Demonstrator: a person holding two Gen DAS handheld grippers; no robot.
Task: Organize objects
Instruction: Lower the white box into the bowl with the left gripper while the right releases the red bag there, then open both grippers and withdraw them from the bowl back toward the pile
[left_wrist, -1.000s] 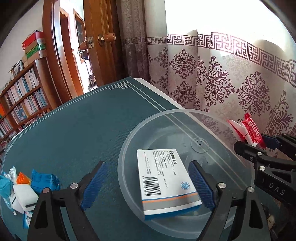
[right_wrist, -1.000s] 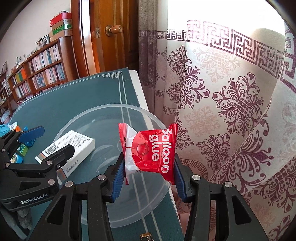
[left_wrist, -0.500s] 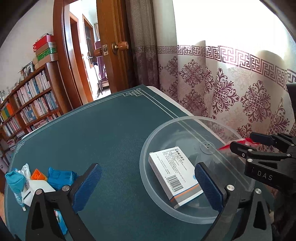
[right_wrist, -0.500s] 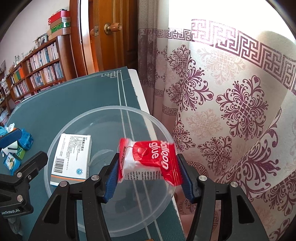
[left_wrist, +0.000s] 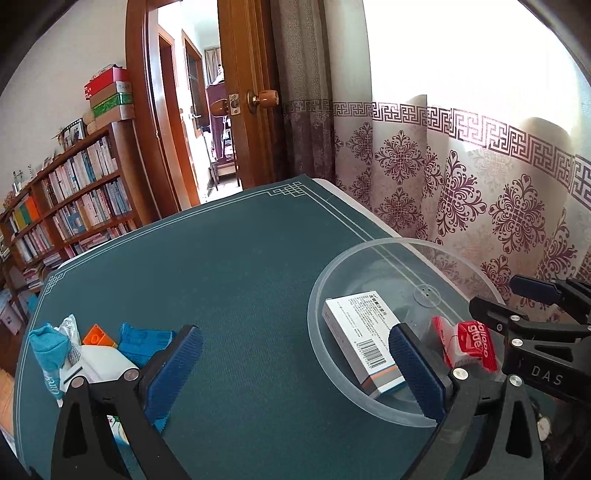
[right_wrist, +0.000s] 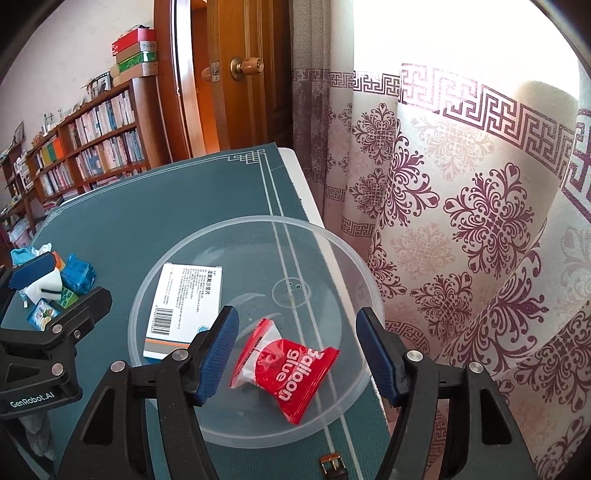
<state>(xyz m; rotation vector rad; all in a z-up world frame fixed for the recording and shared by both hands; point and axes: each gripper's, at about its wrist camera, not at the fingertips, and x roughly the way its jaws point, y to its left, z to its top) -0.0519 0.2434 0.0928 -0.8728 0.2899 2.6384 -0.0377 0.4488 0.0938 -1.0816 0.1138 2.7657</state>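
Note:
A clear plastic bowl (left_wrist: 369, 248) (right_wrist: 258, 220) stands near the right edge of the green table mat. In it lie a white medicine box (left_wrist: 360, 332) (right_wrist: 188, 295) and a red "Balloon glue" packet (left_wrist: 469, 345) (right_wrist: 288, 369). My right gripper (right_wrist: 297, 325) hovers over the bowl's near side. Its jaws are opening, and the packet rests loose on the bowl floor below them, touching neither pad. My left gripper (left_wrist: 293, 350) is wide open above the mat with nothing between its fingers. Its right finger overlaps the box in the left wrist view.
A pile of small packets and boxes (left_wrist: 92, 350) (right_wrist: 55, 288) lies at the mat's left. The patterned curtain (right_wrist: 461, 221) hangs just past the table's right edge. A watch buckle (right_wrist: 332, 461) lies at the near edge. Behind the table stand a door and a bookshelf (left_wrist: 74, 206).
The red packet left the right gripper's pads and dropped into the bowl as the jaws spread. The left gripper opened wider and drew back from the box.

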